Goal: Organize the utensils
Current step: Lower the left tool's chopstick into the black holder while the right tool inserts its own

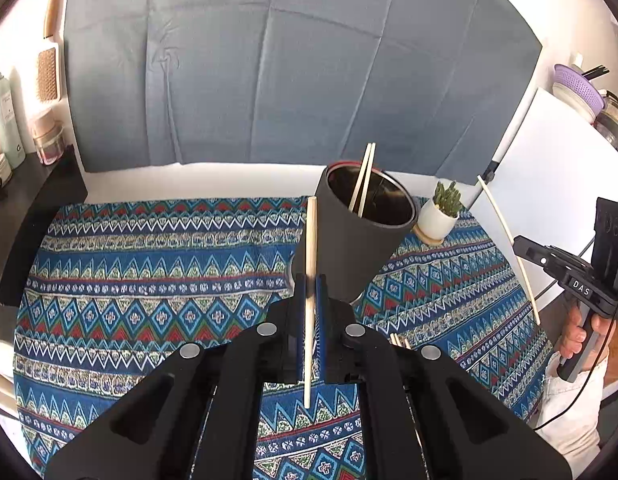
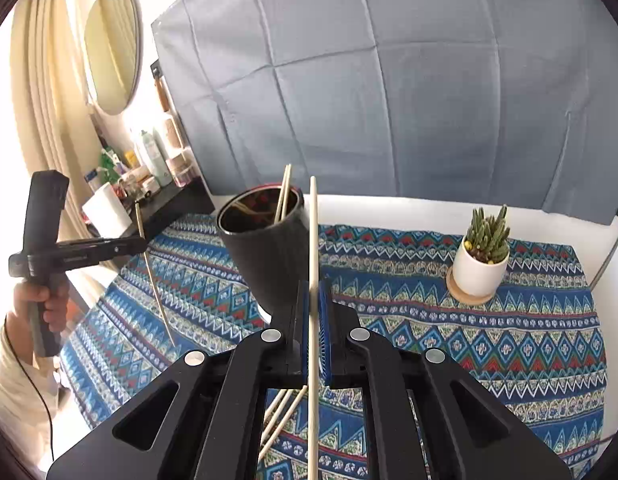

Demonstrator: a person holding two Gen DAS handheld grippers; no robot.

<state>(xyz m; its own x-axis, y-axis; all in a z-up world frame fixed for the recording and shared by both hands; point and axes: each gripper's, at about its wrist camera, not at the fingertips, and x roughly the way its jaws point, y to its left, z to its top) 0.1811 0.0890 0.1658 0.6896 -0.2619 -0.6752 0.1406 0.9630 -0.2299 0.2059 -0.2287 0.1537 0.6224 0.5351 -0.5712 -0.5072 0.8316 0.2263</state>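
Each hand carries one chopstick: the left gripper point(image 1: 310, 292) has its fingers pinched narrow on a pale chopstick point(image 1: 310, 248), and the right gripper point(image 2: 313, 300) is likewise clamped on its own chopstick point(image 2: 313, 240), both held above the patterned cloth point(image 1: 149, 280). The black cup point(image 1: 361, 236), already holding two chopsticks point(image 1: 363, 178), stands near the cloth's far edge, beside the potted cactus point(image 2: 483, 256) toward the far right corner. More chopsticks point(image 2: 283, 412) lie at the near edge. To do this well, I would tip each stick steeply, bring its lower end over the rim, and release one at a time so the cup is not knocked. The only legible writing is "DAS" on the right gripper's body in the left view.
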